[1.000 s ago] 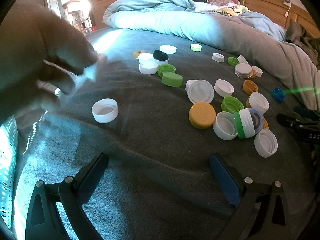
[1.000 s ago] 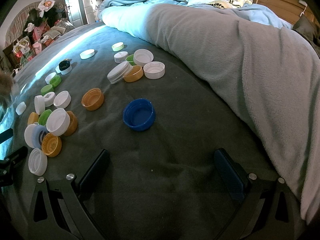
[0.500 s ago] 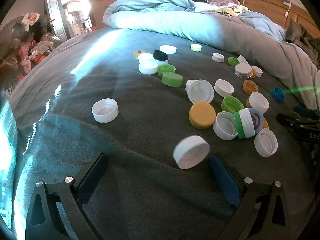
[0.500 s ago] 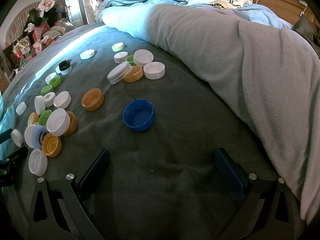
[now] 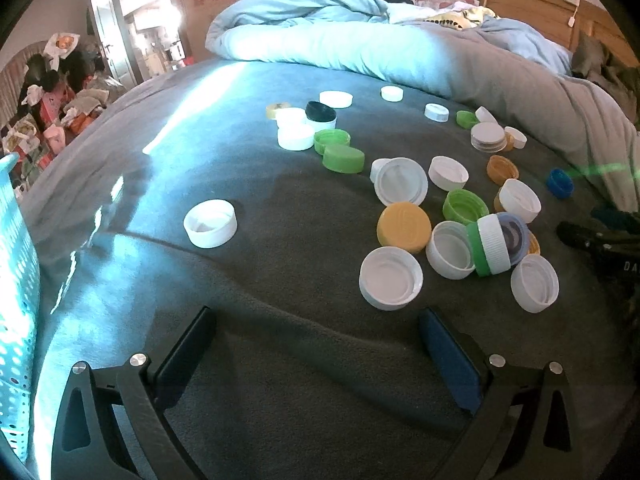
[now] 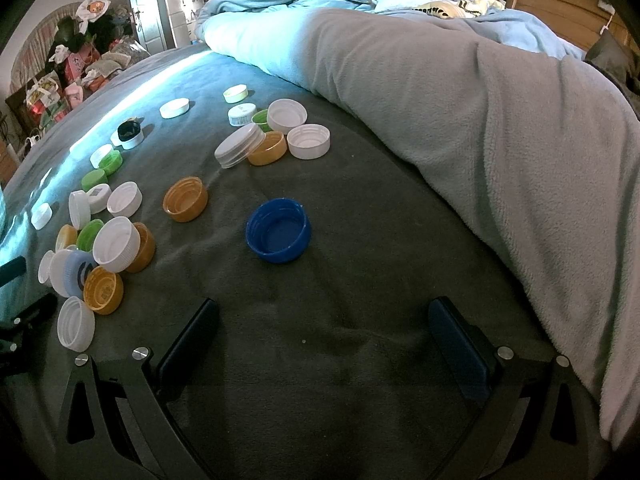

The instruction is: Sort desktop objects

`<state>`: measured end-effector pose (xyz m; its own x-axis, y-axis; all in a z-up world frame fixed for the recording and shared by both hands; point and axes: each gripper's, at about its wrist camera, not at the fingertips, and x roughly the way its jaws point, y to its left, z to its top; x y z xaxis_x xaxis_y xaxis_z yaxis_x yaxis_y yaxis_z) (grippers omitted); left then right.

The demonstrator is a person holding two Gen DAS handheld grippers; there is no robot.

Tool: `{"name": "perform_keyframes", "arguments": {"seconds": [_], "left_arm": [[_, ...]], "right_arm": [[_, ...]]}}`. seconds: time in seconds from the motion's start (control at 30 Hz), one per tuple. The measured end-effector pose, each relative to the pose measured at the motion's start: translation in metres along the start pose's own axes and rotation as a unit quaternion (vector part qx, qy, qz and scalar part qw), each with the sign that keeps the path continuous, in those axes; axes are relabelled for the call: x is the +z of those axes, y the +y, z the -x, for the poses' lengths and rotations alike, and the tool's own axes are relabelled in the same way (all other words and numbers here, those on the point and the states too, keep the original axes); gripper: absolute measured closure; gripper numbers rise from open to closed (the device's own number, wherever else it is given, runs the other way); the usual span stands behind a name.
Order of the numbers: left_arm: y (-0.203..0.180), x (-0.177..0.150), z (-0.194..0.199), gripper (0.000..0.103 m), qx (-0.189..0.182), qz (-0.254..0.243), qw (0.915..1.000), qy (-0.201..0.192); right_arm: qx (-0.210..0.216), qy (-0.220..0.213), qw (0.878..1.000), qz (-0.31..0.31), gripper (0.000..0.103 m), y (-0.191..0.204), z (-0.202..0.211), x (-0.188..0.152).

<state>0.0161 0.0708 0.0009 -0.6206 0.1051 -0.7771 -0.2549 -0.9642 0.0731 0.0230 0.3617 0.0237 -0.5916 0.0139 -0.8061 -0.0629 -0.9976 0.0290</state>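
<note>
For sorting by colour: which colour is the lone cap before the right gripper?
Blue, best seen in the right wrist view.

Right gripper [image 6: 324, 344] with jaws wide apart and empty over a dark grey bed [image 6: 360, 380], blue cap [image 6: 279, 230] open side up just ahead, scattered white, orange and green caps [image 6: 120, 216] to the left, grey blanket [image 6: 500, 140] on the right

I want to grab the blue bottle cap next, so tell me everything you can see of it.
The round blue plastic bottle cap lies alone on the dark grey fleece blanket, open side up, so its hollow inside and thin, slightly ragged rim show. It sits flat and touches no other cap; the nearest is an orange plastic cap to its left. It lies ahead of the open right tongs, slightly left of centre, not yet between the fingers.
</note>
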Motion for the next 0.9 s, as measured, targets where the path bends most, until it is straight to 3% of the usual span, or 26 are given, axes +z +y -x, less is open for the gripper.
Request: {"name": "perform_keyframes", "arguments": {"seconds": [0.2, 0.3, 0.33, 0.4, 0.47, 0.53, 0.7, 0.73, 0.8, 0.83, 0.9], "left_arm": [[0.004, 0.003, -0.006, 0.000, -0.016, 0.003, 0.9998, 0.008], [0.013, 0.012, -0.010, 0.000, -0.046, 0.017, 0.9984, 0.029], [0.020, 0.016, -0.007, 0.000, -0.073, 0.017, 0.9964, 0.040], [0.039, 0.023, 0.004, 0.000, -0.106, 0.038, 0.9934, 0.019], [0.059, 0.029, 0.014, 0.000, -0.111, 0.048, 0.9924, -0.021], [0.073, 0.035, 0.013, 0.000, -0.107, 0.053, 0.9923, -0.032], [0.086, 0.040, -0.019, 0.005, -0.093, 0.056, 0.9940, 0.015], [0.089, 0.040, -0.018, 0.012, -0.091, 0.064, 0.9937, 0.008], [0.088, 0.043, -0.017, 0.046, -0.092, 0.064, 0.9937, 0.009], [0.089, 0.044, -0.019, 0.069, -0.089, 0.064, 0.9939, 0.015], [0.089, 0.044, -0.018, 0.069, -0.088, 0.063, 0.9940, 0.016]], "right_arm": [[-0.001, 0.000, 1.000, 0.001, 0.001, -0.001, 0.002, 0.000], [0.000, 0.000, 1.000, 0.000, 0.000, -0.001, 0.003, 0.000], [0.001, 0.000, 1.000, -0.001, 0.000, -0.001, 0.003, 0.000], [0.002, 0.000, 1.000, -0.001, 0.000, -0.002, 0.003, -0.001], [0.001, 0.000, 1.000, -0.001, 0.000, -0.002, 0.003, -0.001], [0.001, 0.000, 1.000, -0.001, 0.000, -0.002, 0.003, 0.000], [-0.001, -0.001, 1.000, 0.000, 0.001, -0.002, 0.003, 0.000], [-0.001, -0.001, 1.000, 0.000, 0.001, -0.001, 0.002, 0.000], [-0.001, 0.000, 1.000, 0.000, 0.001, -0.001, 0.002, 0.000], [-0.001, -0.001, 1.000, 0.000, 0.001, -0.001, 0.002, 0.000], [0.002, 0.001, 1.000, -0.001, 0.001, -0.001, 0.002, 0.000]]}}
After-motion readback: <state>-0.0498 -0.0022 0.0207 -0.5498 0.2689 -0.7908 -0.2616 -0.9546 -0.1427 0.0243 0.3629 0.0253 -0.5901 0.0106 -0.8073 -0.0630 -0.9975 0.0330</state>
